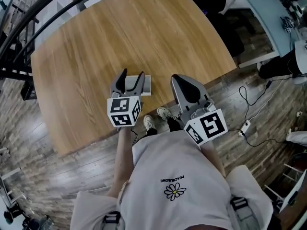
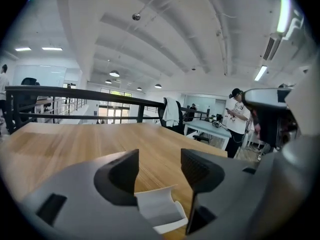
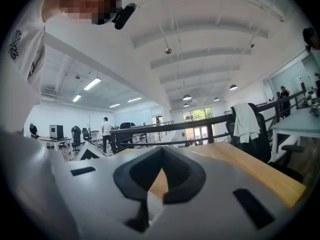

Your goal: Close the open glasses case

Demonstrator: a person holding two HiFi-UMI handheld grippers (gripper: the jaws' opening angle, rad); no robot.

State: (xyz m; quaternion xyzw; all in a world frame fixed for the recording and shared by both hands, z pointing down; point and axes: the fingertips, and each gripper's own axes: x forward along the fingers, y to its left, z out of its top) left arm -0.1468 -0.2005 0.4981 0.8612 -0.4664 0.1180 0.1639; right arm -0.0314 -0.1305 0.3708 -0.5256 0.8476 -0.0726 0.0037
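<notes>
A white glasses case [image 1: 147, 86] lies open near the front edge of the wooden table [image 1: 120, 32]. My left gripper [image 1: 133, 74] hovers right over it with its jaws spread apart and empty. In the left gripper view the case [image 2: 157, 210] shows low between and behind the fingers [image 2: 120, 176], and the left gripper [image 2: 160, 159] is not touching it. My right gripper [image 1: 176, 77] hangs to the right of the case over the table's edge. Its jaws meet at the tips and hold nothing, as the right gripper [image 3: 161, 150] also shows in its own view.
A black railing [image 1: 43, 8] runs past the table's far left. On the wooden floor to the right lie cables and a power strip [image 1: 245, 127]. A pale desk [image 1: 268, 18] stands at the top right. Beyond the table are a chair with a white garment [image 2: 172, 113] and a standing person [image 2: 235, 121].
</notes>
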